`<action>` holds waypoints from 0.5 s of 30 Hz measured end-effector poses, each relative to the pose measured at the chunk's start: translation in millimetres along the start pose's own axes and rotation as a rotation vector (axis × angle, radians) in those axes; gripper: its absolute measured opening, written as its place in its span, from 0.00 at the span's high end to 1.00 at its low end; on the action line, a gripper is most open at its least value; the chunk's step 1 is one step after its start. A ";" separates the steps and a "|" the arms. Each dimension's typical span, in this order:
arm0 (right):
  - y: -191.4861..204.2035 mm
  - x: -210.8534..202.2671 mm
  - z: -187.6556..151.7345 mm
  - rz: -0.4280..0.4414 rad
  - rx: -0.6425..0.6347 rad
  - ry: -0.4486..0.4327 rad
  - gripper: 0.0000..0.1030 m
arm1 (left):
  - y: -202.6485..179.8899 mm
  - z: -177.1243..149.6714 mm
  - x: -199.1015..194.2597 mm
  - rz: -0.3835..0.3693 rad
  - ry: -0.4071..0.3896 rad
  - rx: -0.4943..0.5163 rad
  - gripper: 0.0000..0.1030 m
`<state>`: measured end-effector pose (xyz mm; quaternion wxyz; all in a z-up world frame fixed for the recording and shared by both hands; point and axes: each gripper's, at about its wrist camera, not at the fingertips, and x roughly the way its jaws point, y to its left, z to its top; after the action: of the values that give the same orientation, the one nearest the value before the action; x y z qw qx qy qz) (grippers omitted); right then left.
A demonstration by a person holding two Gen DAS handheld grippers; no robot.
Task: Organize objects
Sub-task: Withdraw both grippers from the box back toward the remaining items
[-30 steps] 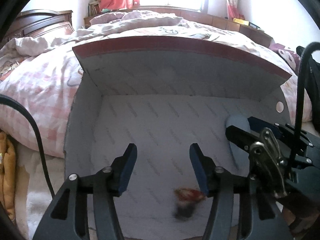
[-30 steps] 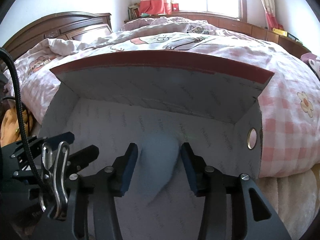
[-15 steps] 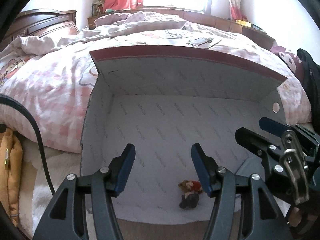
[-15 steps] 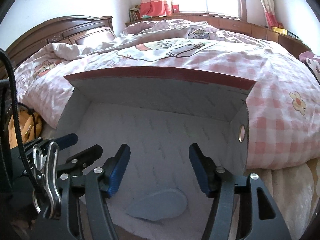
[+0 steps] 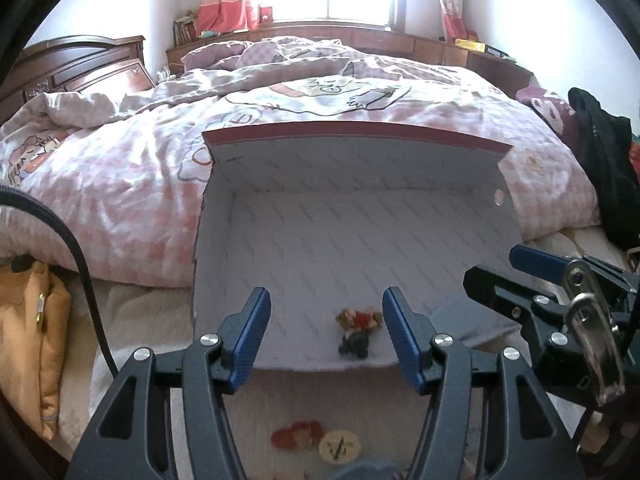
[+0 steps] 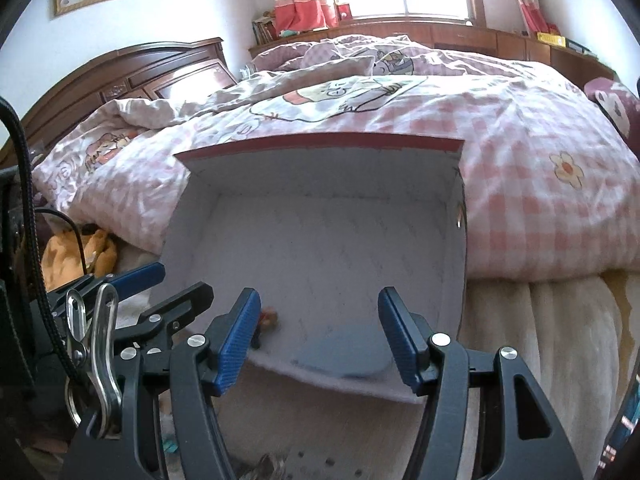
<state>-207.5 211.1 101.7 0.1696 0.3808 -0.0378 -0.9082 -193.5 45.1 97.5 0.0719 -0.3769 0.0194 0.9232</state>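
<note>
Landmark: an open cardboard box (image 5: pixel 352 240) with a white patterned inside and a red strip along its far rim; it lies at the edge of the bed, leaning against a pink checked quilt (image 5: pixel 132 184)
Left gripper (image 5: pixel 326 332): hovers above the box's near open edge; jaws stand apart with nothing between the blue pads; they press on no object
Right gripper (image 6: pixel 318 330): also above the box's near edge, to the right of the left one; jaws stand wide and empty; its black frame shows at the right of the left wrist view
Small figure (image 5: pixel 357 332): a little toy with a red and yellow top and a dark lower part; it lies on the box floor close to the near edge, toward the left side; in the right wrist view it is partly hidden behind the left blue pad
Blue-grey flat piece (image 6: pixel 344 350): an oval, soft-looking item on the box floor near the front edge, to the right of the figure; what it is exactly I cannot tell
In front of the box: a red and yellow small thing (image 5: pixel 298 436) and a round pale disc (image 5: pixel 340 446) with a dark mark, touching or just beside each other, on the pale surface below the left gripper
Left of the box: an orange cloth (image 5: pixel 36 328) at the bed's side
Beyond the box: a dark wooden headboard (image 6: pixel 132 72) and a bright window with red-trimmed curtains (image 5: pixel 228 0)
</note>
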 end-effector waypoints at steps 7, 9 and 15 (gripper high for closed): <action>11.0 -26.9 -20.3 0.014 0.013 0.000 0.39 | -2.2 -19.6 -31.0 -0.013 -0.004 0.001 0.43; 14.2 -34.4 -26.5 0.017 0.012 -0.001 0.39 | -2.6 -25.5 -38.2 -0.016 -0.006 0.000 0.43; 18.4 -49.2 -43.3 0.022 0.017 0.001 0.39 | -4.5 -42.1 -53.9 -0.028 -0.001 0.004 0.43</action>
<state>-139.7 213.0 108.1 0.1765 0.3823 -0.0497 -0.9057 -125.7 39.5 105.2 0.0854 -0.3767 0.0158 0.9222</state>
